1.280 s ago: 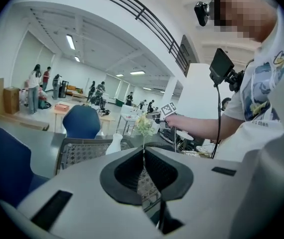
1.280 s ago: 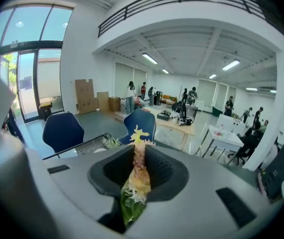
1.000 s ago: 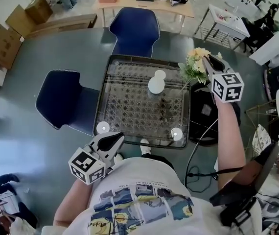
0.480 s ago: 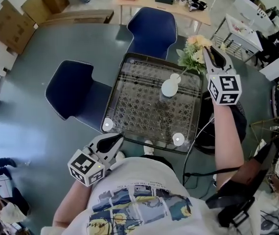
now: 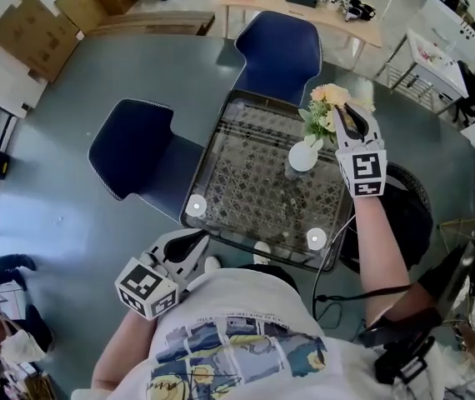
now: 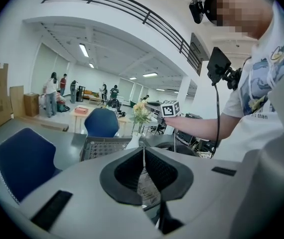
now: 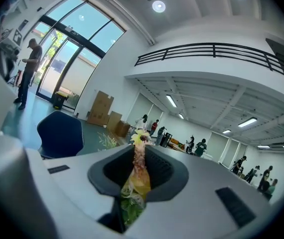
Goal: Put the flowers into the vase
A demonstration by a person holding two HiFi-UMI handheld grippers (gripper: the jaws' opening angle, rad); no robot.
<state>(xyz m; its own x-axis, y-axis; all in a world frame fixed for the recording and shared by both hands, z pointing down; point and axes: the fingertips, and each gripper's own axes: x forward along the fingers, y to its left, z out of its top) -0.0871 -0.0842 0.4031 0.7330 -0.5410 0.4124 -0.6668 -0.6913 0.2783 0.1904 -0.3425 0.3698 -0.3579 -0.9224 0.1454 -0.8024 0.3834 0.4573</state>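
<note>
A white vase (image 5: pixel 302 155) stands on the glass-topped mesh table (image 5: pixel 246 186), towards its far right corner. My right gripper (image 5: pixel 346 117) is shut on a bunch of pale yellow and white flowers (image 5: pixel 324 107) with green leaves. It holds them just above and to the right of the vase's mouth. In the right gripper view the stems and blooms (image 7: pixel 137 171) fill the gap between the pads. My left gripper (image 5: pixel 196 240) is shut with nothing in it. It hangs low at the near left corner of the table, close to my body.
Two blue chairs (image 5: pixel 137 152) (image 5: pixel 281 44) stand at the table's left and far sides. A black round object (image 5: pixel 408 215) and a cable (image 5: pixel 333 252) lie on the floor to the right. Cardboard boxes (image 5: pixel 33 23) lean at the far left.
My right gripper has carried the flowers left and a little down, from beyond the table's right edge to over the vase. The left gripper has stayed at the near corner.
</note>
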